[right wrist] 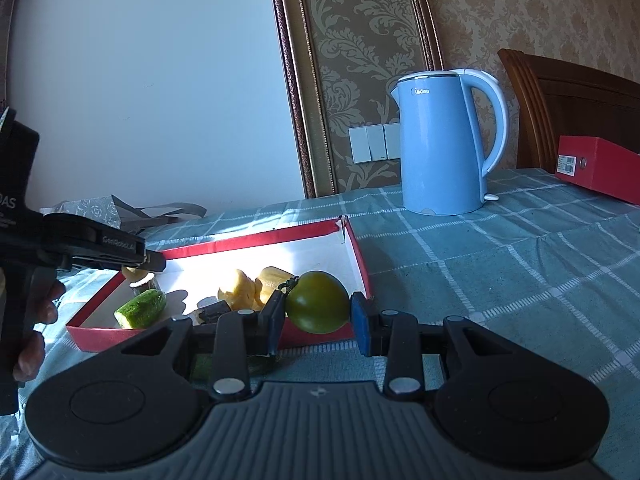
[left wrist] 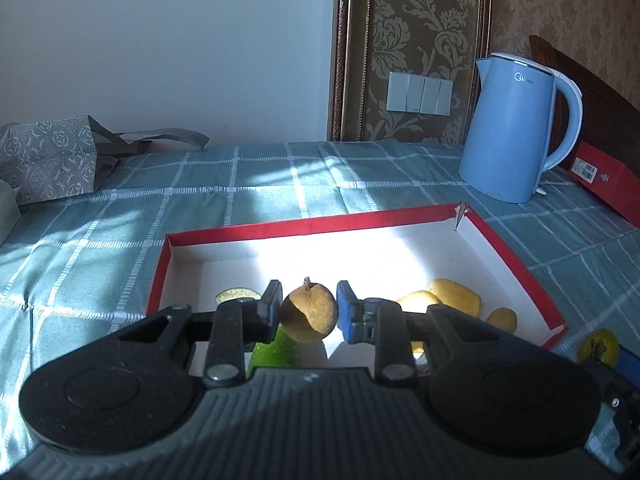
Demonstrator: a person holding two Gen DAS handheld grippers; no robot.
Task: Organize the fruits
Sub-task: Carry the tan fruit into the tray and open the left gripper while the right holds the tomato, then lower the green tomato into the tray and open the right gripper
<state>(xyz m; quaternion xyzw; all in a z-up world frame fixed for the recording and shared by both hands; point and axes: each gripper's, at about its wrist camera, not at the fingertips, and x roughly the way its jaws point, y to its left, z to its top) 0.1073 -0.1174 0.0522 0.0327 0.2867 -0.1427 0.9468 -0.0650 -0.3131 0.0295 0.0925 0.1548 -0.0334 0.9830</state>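
Note:
My left gripper is shut on a small round brown fruit and holds it above the near end of a red box with a white inside. In the box lie a green cucumber piece, a cucumber slice and several yellow fruit pieces. My right gripper is shut on a green tomato, just outside the box's near right corner. The right wrist view also shows the cucumber piece, the yellow pieces and the left gripper in a person's hand.
A blue electric kettle stands behind the box on the blue checked cloth. A red carton lies at the far right, against a wooden headboard. A patterned grey bag sits at the far left by the wall.

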